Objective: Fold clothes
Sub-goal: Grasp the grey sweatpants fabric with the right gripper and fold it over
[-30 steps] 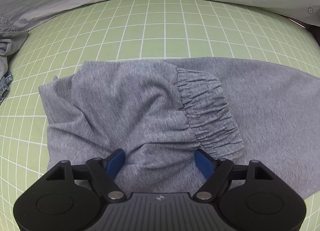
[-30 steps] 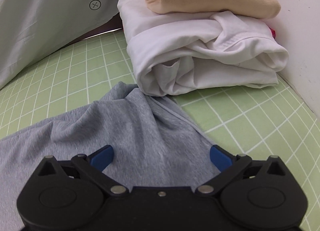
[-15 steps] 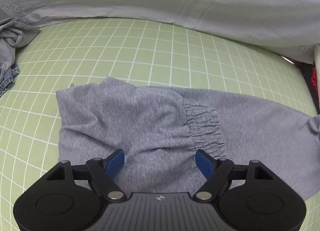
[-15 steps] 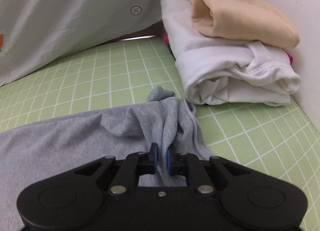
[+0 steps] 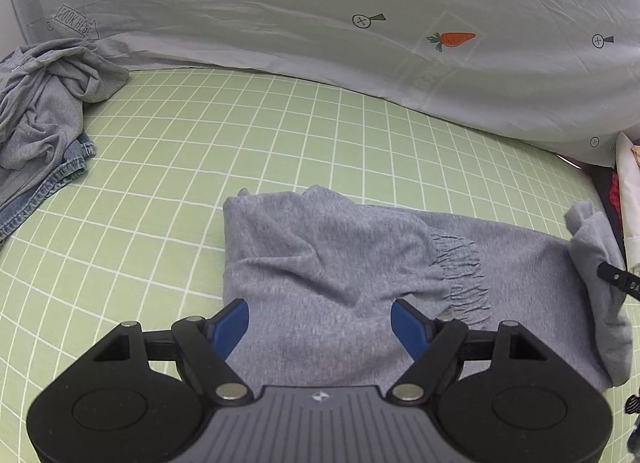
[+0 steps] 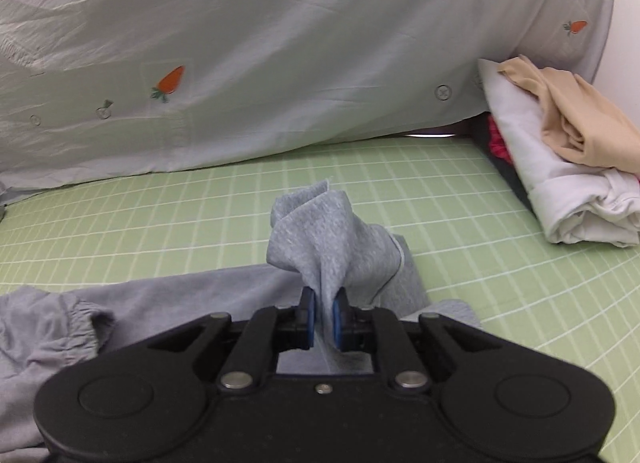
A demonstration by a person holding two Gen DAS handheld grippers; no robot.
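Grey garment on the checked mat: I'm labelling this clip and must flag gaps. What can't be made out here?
- Grey garment: its near edge is hidden behind the left gripper body in the left wrist view.
- Pinched end: the right gripper fingers cover the grasped part in the right wrist view.
- Folded stack: cut off by the right edge.
- Denim piece: mostly buried under crumpled grey cloth, left wrist view.

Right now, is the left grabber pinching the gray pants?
No, the left gripper hangs open over the gray pants, its blue fingers spread wide apart with nothing squeezed between them.
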